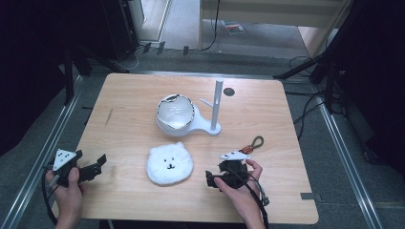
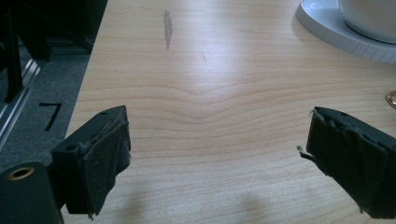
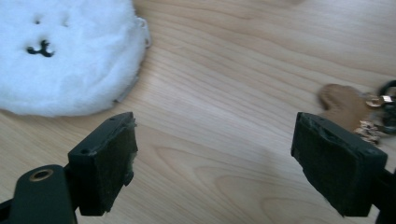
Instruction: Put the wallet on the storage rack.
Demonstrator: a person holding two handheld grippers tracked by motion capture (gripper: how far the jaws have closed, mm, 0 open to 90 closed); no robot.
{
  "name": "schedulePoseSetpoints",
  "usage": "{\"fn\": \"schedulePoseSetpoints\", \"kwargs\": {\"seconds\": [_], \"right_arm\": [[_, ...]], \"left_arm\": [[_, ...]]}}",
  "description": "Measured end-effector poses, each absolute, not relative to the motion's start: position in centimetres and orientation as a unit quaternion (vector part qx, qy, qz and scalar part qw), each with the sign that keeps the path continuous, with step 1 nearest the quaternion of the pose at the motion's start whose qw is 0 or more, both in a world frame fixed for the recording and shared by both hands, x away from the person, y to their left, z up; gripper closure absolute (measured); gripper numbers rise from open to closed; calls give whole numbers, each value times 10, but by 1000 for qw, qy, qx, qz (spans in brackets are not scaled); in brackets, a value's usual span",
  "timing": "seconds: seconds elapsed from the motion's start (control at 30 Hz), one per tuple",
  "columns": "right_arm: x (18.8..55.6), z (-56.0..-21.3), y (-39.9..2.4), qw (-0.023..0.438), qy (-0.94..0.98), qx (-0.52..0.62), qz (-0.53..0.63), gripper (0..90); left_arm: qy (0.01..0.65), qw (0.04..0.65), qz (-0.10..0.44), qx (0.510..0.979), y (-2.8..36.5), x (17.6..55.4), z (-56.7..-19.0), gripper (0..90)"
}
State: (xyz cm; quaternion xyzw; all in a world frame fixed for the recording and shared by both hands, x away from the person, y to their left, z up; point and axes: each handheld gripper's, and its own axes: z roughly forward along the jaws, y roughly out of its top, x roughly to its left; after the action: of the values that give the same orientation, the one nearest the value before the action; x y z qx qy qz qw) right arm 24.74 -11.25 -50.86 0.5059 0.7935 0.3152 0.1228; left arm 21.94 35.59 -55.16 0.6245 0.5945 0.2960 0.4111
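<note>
A white fluffy pouch with a bear face (image 1: 170,163) (image 3: 60,56) lies flat at the table's front middle. A key ring with a brown tag and a green loop (image 1: 253,144) (image 3: 344,103) lies to its right. Behind them stands a white stand (image 1: 210,128) (image 2: 327,29) with a round bowl-like shell (image 1: 175,112) and an upright pole (image 1: 218,101). My left gripper (image 1: 98,165) (image 2: 217,158) hovers open over bare wood at the front left. My right gripper (image 1: 223,171) (image 3: 212,163) is open too, low between the pouch and the key ring, with nothing between its fingers.
The wooden table (image 1: 143,95) has a dark streak (image 1: 109,117) (image 2: 167,29) at the left and a small dark disc (image 1: 229,91) at the back. A small gold ring (image 2: 391,99) peeks in at the right edge of the left gripper view. Cables and stand legs (image 1: 305,67) lie on the floor around.
</note>
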Motion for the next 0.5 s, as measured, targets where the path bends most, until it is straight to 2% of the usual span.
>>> {"fn": "schedulePoseSetpoints", "kwargs": {"seconds": [0.5], "right_arm": [[259, -509, -72, 73, 800, 501, 322, 128]], "left_arm": [[595, 411, 296, 624, 356, 220, -551, 70]]}}
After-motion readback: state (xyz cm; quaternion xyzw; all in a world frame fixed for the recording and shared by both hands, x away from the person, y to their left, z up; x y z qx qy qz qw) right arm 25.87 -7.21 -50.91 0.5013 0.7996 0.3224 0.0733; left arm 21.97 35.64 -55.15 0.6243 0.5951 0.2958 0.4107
